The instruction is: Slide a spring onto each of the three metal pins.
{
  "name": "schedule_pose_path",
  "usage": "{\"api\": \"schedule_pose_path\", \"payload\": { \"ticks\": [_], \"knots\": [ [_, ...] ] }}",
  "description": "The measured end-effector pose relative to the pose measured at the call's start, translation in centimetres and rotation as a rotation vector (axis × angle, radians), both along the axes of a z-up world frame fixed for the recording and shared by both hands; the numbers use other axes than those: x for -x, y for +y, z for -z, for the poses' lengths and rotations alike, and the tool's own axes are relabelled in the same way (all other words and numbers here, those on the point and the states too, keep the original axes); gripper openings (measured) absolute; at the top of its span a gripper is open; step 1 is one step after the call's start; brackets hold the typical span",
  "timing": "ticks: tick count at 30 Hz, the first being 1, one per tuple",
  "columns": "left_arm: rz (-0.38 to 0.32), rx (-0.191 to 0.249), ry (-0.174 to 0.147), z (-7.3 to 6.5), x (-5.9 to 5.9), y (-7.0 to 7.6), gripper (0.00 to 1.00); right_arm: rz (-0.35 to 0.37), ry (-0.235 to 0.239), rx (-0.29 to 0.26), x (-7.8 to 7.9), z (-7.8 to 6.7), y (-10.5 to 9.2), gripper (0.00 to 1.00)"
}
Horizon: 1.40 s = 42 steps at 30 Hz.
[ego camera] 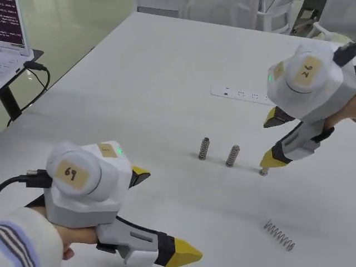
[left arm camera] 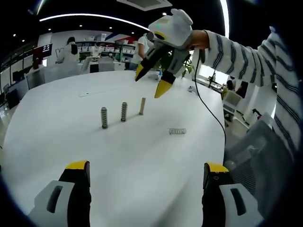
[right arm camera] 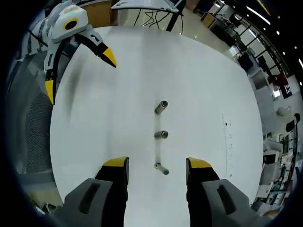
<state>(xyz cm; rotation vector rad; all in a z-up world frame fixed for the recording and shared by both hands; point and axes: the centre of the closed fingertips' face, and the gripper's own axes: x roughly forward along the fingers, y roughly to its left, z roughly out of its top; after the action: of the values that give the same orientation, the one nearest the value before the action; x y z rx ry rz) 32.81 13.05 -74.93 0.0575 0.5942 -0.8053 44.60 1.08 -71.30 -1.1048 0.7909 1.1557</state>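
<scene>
Head view shows the right gripper, jaws wide and empty, poised over the bare pin, the loose spring at the pin's six o'clock; a careless dip might knock that pin.

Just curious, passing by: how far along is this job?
Two of three done: the first pin and second pin wear springs. Nothing is in hand; right gripper hovers open at the bare third pin, left gripper open too. Left to do: the loose spring on the table must go onto it.
</scene>
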Motion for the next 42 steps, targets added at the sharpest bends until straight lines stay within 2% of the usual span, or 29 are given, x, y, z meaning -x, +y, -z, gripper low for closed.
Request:
{"api": "schedule_pose_path", "payload": {
  "ticks": [1,4,6,8,11,12,14,15,17,19,20,23,24,31,33,37,42],
  "knots": [
    [0.0,-0.001,0.0,0.0,0.0,0.0,0.96,0.007,0.002,-0.004,0.1,0.0,-0.1,0.46],
    [0.007,-0.006,0.004,0.1,0.1,0.2,0.95,0.069,0.03,-0.062,1.3,0.2,-0.7,0.46],
    [0.006,-0.01,-0.005,0.0,-0.1,0.3,0.95,0.083,0.028,-0.082,1.6,0.2,-1.1,0.46],
    [0.006,0.0,0.0,-0.1,0.0,0.2,0.95,0.105,0.011,-0.099,2.1,0.3,-1.9,0.47],
    [0.015,-0.005,0.005,0.0,0.2,0.2,0.95,0.134,0.012,-0.111,3.1,0.7,-2.8,0.49],
    [0.016,-0.006,0.007,0.1,0.2,0.2,0.95,0.15,0.007,-0.131,3.2,0.7,-2.9,0.49],
    [0.019,-0.012,0.013,0.2,0.4,0.2,0.95,0.189,0.029,-0.186,4.2,0.8,-3.1,0.49],
    [0.02,-0.008,0.013,0.1,0.5,0.1,0.95,0.205,0.056,-0.231,5.0,0.8,-3.0,0.5],
    [0.021,-0.001,0.017,0.1,0.6,0.0,0.95,0.222,0.061,-0.289,5.6,0.8,-3.0,0.53],
    [0.027,-0.006,0.016,0.1,0.7,0.0,0.95,0.247,0.062,-0.316,6.2,1.0,-3.4,0.55],
    [0.026,-0.005,0.016,0.0,0.8,0.0,0.95,0.261,0.078,-0.341,6.7,1.0,-3.4,0.56],
    [0.021,0.005,0.018,-0.1,0.8,0.0,0.95,0.315,0.106,-0.47,7.5,0.8,-2.7,0.6],
    [0.022,0.004,0.019,-0.1,0.8,0.0,0.95,0.328,0.111,-0.488,7.6,0.9,-2.7,0.62],
    [0.014,-0.001,0.022,0.0,1.0,0.6,0.95,0.373,0.094,-0.571,8.5,1.7,-3.1,0.72],
    [0.008,-0.002,0.024,0.0,1.0,0.8,0.95,0.363,0.035,-0.612,8.3,1.6,-2.9,0.71],
    [-0.002,-0.005,0.025,0.0,1.0,1.2,0.95,0.446,0.05,-0.731,8.7,1.8,-2.7,0.81],
    [-0.007,0.005,0.02,-0.3,1.2,1.1,0.95,0.478,0.038,-0.759,9.1,2.3,-3.1,0.86]
  ]
}}
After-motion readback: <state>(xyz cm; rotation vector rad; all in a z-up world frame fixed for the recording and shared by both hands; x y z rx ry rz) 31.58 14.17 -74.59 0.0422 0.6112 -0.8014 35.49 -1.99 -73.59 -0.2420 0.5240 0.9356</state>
